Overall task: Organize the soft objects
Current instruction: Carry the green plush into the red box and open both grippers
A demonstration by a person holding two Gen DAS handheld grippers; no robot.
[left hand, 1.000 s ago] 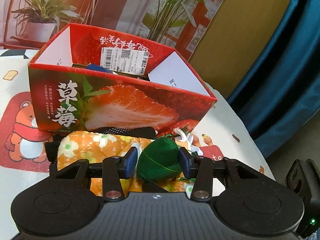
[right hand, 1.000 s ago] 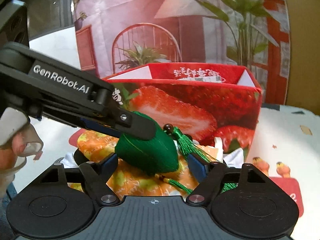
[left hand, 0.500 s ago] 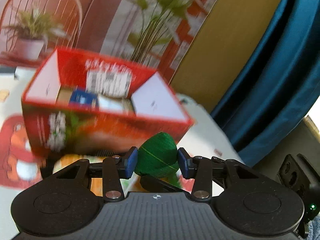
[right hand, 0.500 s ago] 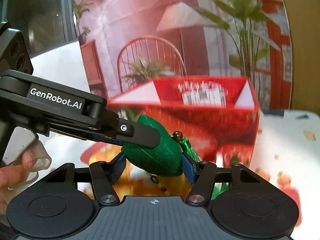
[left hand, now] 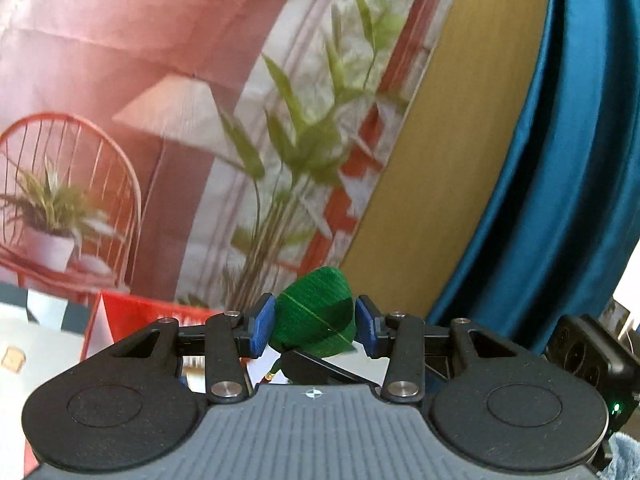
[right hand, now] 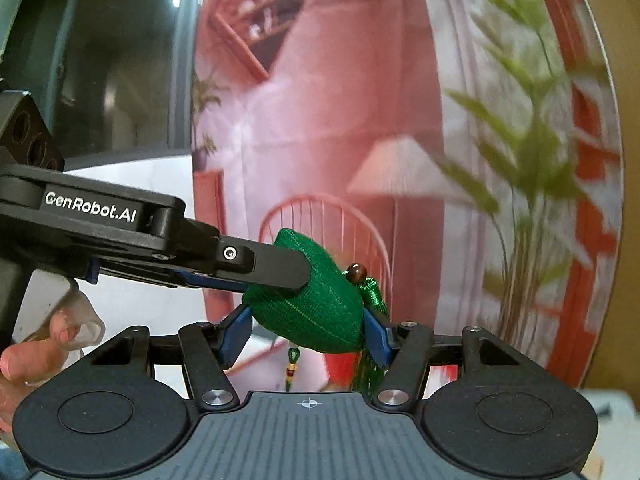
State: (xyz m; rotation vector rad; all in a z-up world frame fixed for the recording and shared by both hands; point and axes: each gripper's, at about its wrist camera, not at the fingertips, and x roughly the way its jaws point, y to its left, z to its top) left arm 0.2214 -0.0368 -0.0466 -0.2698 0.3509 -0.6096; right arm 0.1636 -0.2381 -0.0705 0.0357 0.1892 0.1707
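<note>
A green stuffed zongzi-shaped sachet [left hand: 314, 312] with a brown bead and a green tassel [right hand: 370, 292] is held up in the air. My left gripper [left hand: 314, 326] is shut on it. My right gripper [right hand: 306, 334] is shut on the same sachet [right hand: 316, 316] from the other side; the left gripper's finger [right hand: 276, 266] reaches in from the left. The red strawberry box [left hand: 136, 314] shows only as a strip low in the left wrist view, below the sachet.
A printed backdrop with a chair and plants [left hand: 296, 144] fills the background. A blue curtain [left hand: 560, 184] hangs at the right. The table cloth [left hand: 28, 340] shows at lower left. A hand [right hand: 44, 340] holds the left gripper.
Both grippers lifted the green sachet off the floral pouch and well above the box. The right gripper closed on it. The box has dropped nearly out of view.
</note>
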